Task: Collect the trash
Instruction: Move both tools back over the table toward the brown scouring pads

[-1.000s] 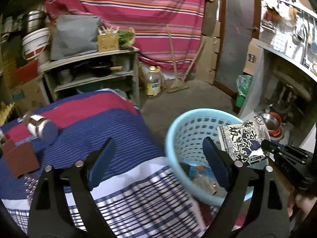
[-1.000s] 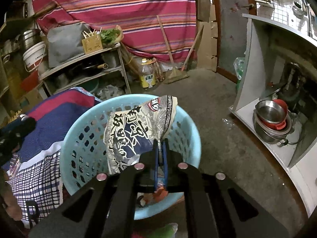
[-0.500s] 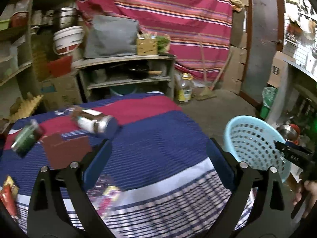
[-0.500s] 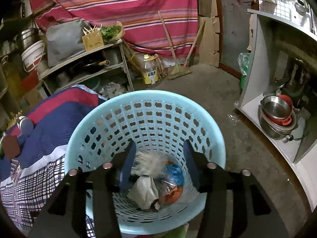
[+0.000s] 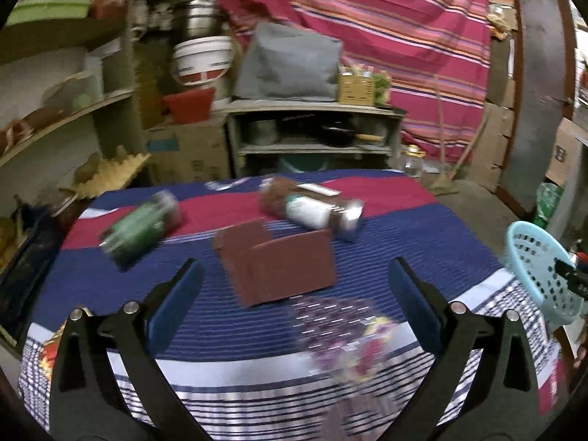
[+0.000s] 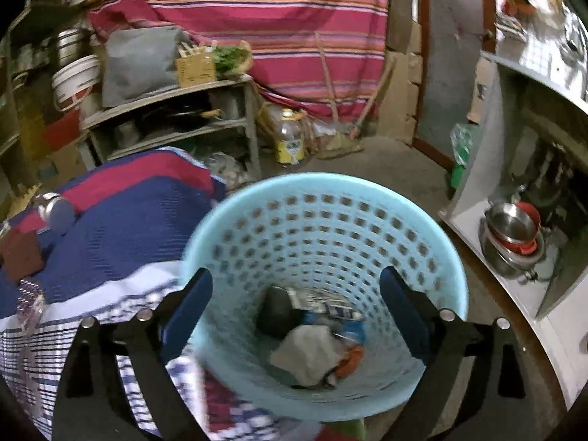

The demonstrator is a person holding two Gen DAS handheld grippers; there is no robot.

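My right gripper [image 6: 296, 310] is open and empty above the light blue basket [image 6: 323, 213], which holds several wrappers [image 6: 312, 345]. My left gripper [image 5: 292, 305] is open and empty over the striped tablecloth [image 5: 404, 231]. Ahead of it lie a brown folded card [image 5: 279, 266], a silver-capped jar on its side [image 5: 316, 213], a green can on its side [image 5: 141, 226] and a blurred purple wrapper [image 5: 341, 330]. The basket shows at the right edge of the left wrist view [image 5: 540, 268]. The jar [image 6: 55, 213] and card [image 6: 20, 253] also show at the left of the right wrist view.
A grey shelf unit [image 5: 312, 132] with pots stands behind the table before a striped curtain [image 5: 404, 36]. Wall shelves [image 5: 55, 110] run along the left. A white cabinet with metal bowls [image 6: 514, 235] stands right of the basket. An oil bottle [image 6: 290, 139] sits on the floor.
My right gripper opened and dropped the black-and-white snack bag into the basket. My left gripper swung left from the basket to face the items on the table.
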